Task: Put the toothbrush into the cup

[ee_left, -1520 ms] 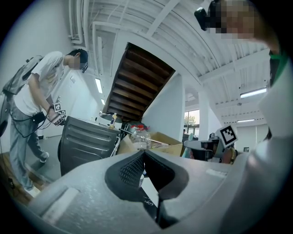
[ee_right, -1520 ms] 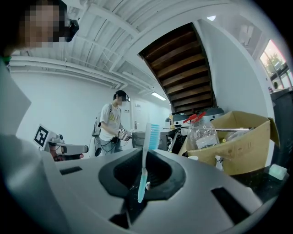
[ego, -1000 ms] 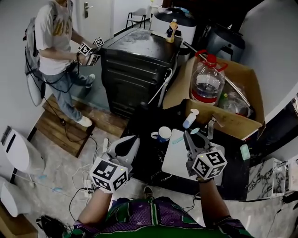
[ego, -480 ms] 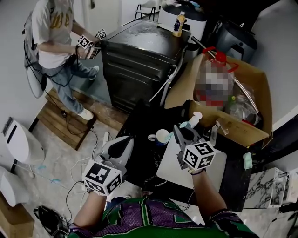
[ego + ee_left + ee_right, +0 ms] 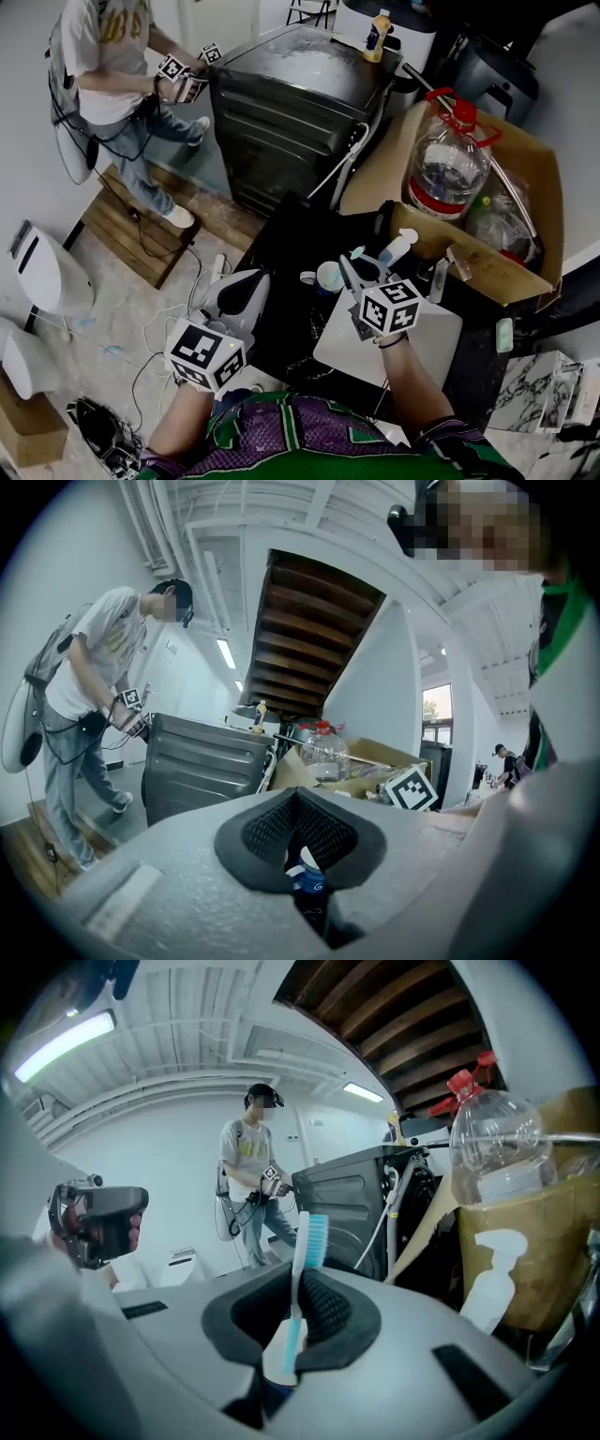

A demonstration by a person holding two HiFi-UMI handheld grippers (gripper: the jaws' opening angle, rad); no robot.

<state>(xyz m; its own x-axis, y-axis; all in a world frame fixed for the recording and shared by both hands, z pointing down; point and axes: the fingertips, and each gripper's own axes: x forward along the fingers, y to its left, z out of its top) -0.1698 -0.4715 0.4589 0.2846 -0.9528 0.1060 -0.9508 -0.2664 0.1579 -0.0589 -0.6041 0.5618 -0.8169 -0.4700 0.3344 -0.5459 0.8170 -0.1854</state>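
Containers first: the cup (image 5: 329, 277), white with a blue band, stands on the black bench (image 5: 286, 246) with its mouth facing up. Behind it the cardboard box (image 5: 473, 265) carries 1 big clear water bottle (image 5: 450, 164) with a red cap, plus smaller clutter too blurred to name. A white spray bottle (image 5: 397, 247) stands just in front of the box wall.

And the toothbrush (image 5: 310, 1239) is not in the cup yet! It stands upright in the right gripper (image 5: 300, 1299), jaws clamped on the white and teal handle, bristles on top. From the head view the right gripper (image 5: 350, 266) sits just beside the cup, on its right, tilted a little downward over the near edge of a white board (image 5: 422, 349), with the brush head (image 5: 357, 252) poking out ahead.

The left gripper (image 5: 247, 283) hangs off the bench's left edge, roughly level, pointing at the cup. In its own view the left gripper (image 5: 295, 803) has its pads together and grips nothing, the cup (image 5: 307, 874) peeking through below.

Compared with 1 second back, the right gripper has swung in from over the white board and dropped toward the cup; the left has crept forward slightly.
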